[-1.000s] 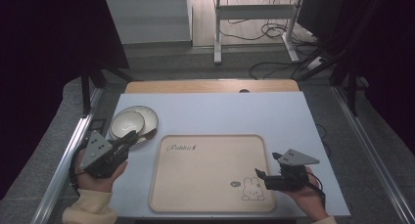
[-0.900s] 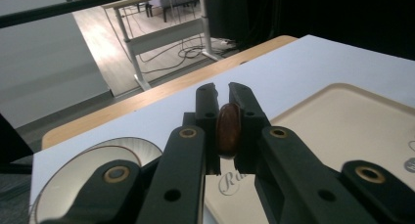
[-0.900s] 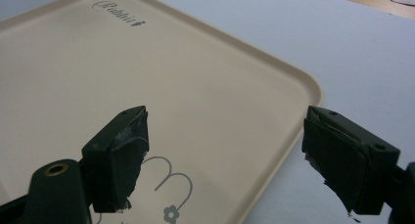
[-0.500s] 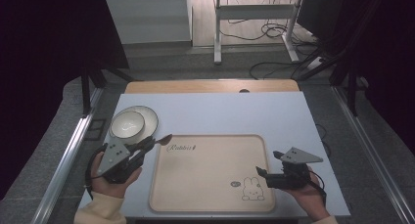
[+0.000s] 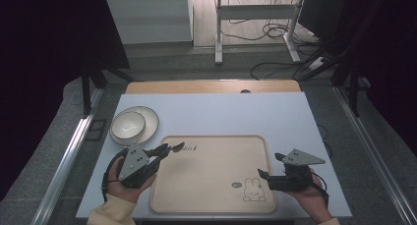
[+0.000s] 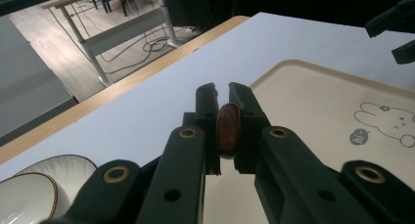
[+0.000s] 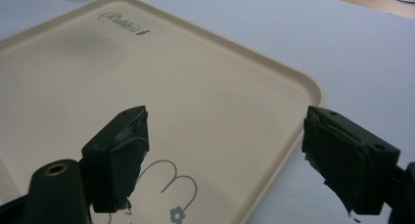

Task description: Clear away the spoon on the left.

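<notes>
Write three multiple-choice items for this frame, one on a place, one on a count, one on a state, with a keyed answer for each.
1. Where does the bowl sit?
A. on the plate at the table's far left
B. on the tray
C. beside the rabbit drawing

2. How many rabbit drawings does the tray bear?
A. none
B. one
C. three

3. How do the jaws of the left hand-held gripper stand?
A. wide open, nothing between
B. open around the bowl
C. shut on a spoon

Key: 1 A, the high view shows the bowl nested on the plate off the tray's far left corner. 2 B, a single rabbit is printed near the tray's near right corner. 3 C, the left gripper view shows a brown spoon handle pinched between the jaws, and the high view shows its bowl end over the tray's edge.
</notes>
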